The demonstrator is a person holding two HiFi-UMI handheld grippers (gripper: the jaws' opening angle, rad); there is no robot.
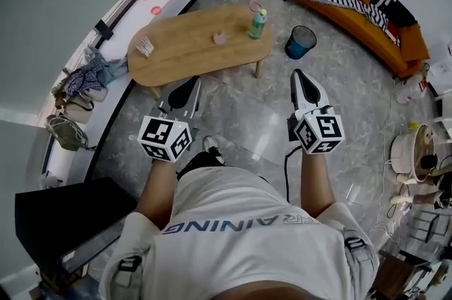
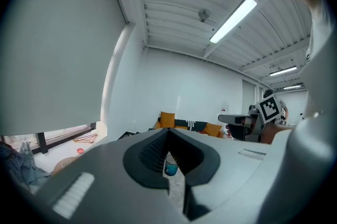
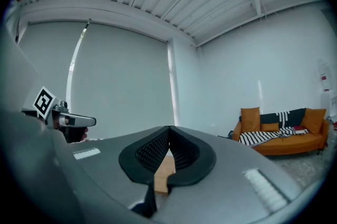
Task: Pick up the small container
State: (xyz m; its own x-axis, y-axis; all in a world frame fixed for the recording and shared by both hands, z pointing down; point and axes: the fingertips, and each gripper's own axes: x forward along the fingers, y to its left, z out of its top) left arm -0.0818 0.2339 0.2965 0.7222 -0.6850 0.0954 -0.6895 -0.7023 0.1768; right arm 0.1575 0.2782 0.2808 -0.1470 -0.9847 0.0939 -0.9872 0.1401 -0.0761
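Left gripper: lower centre-left of the head view; jaws pressed together, nothing between them.
Right gripper: centre-right; jaws pressed together, empty.
Small container: pink, upper centre, standing on the wooden table, well apart from both grippers.
Bottle: green, upright, just right of the container.
Bin: blue, on the floor right of the table.
Sofa: orange, upper right, with a striped blanket.
Writing: the shirt print reads "TRAINING", seen reversed; each gripper cube carries black-and-white square markers.
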